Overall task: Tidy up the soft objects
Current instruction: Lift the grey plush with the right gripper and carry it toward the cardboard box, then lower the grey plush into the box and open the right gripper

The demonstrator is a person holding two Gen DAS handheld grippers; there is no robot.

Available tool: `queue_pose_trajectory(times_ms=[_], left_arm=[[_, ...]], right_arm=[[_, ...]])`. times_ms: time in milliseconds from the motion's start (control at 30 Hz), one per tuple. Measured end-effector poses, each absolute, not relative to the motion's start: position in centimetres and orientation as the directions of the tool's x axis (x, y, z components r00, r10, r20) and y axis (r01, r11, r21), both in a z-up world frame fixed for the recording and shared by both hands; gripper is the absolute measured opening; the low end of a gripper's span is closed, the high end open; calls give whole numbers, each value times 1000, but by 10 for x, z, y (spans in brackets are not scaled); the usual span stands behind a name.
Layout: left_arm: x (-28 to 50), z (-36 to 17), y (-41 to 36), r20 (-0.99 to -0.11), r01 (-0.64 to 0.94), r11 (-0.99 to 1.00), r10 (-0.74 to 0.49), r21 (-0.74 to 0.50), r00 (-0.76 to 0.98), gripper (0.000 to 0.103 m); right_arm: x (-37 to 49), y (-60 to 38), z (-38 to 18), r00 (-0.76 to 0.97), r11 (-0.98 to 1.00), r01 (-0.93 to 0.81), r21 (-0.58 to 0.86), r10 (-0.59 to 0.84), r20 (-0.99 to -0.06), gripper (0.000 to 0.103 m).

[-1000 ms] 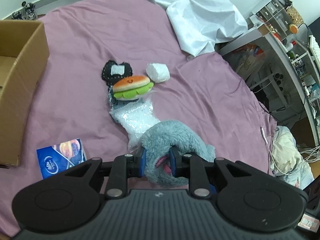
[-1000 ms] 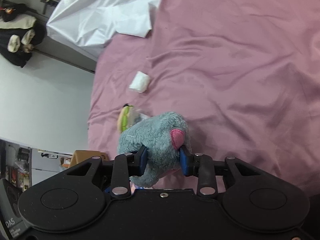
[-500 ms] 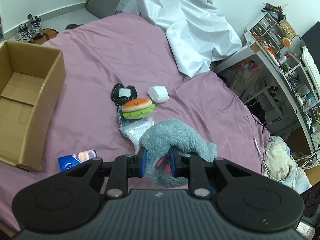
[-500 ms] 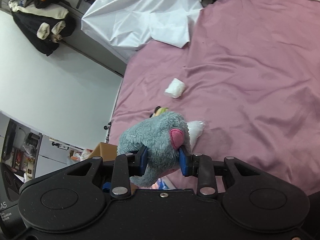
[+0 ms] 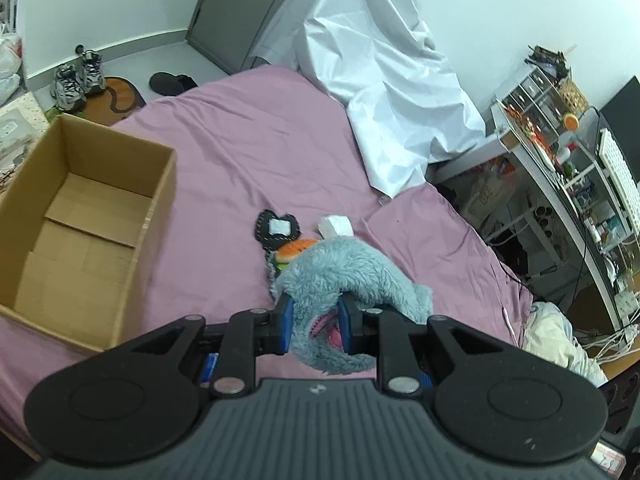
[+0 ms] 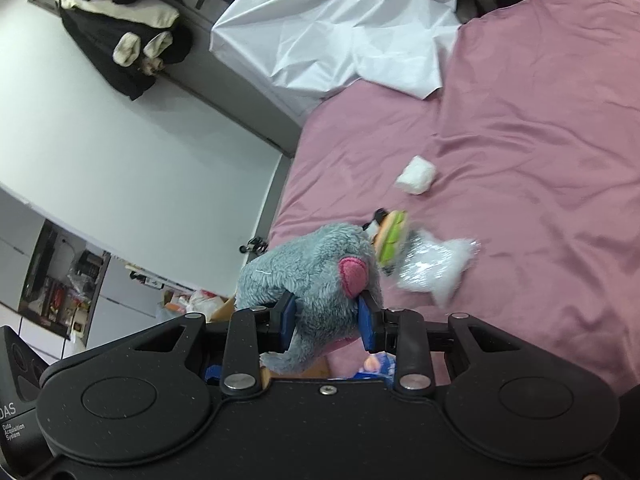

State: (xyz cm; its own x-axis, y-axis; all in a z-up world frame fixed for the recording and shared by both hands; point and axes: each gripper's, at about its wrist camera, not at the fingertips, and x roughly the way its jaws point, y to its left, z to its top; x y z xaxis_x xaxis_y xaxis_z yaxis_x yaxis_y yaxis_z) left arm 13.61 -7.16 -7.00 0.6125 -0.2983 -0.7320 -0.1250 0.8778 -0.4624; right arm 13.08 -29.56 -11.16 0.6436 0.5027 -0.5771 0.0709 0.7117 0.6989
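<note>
Both grippers hold one grey-blue plush toy [image 5: 340, 276] with pink patches, lifted above the purple bed [image 5: 240, 160]. My left gripper [image 5: 314, 322] is shut on one end of it. My right gripper [image 6: 326, 314] is shut on the other end, and the plush shows there too [image 6: 308, 264]. On the bed lie a burger plush [image 6: 392, 234], a black heart-shaped pad [image 5: 276, 228], a white soft lump [image 5: 336, 226] and a clear bubble-wrap bag [image 6: 432, 268]. An open, empty cardboard box [image 5: 80, 216] stands on the bed at the left.
A white sheet [image 5: 380, 80] drapes over the bed's far end. Cluttered shelves [image 5: 568, 152] stand to the right of the bed. Shoes [image 5: 74, 76] lie on the floor beyond the box. A blue packet [image 6: 378, 364] peeks out below the right gripper.
Both grippers have risen with the plush, well above the bed. The box has come fully into the left wrist view and the bed items look smaller and farther.
</note>
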Motion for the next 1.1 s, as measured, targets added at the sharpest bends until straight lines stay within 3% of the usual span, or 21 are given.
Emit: queue_pose_trajectory(times_ms=[1100], left_arm=[[145,-80,91,-716,-314,787,-219,-531,663,22]], right_arm=[[171,-136,-99,509,747,-61,662,594,-623,33]])
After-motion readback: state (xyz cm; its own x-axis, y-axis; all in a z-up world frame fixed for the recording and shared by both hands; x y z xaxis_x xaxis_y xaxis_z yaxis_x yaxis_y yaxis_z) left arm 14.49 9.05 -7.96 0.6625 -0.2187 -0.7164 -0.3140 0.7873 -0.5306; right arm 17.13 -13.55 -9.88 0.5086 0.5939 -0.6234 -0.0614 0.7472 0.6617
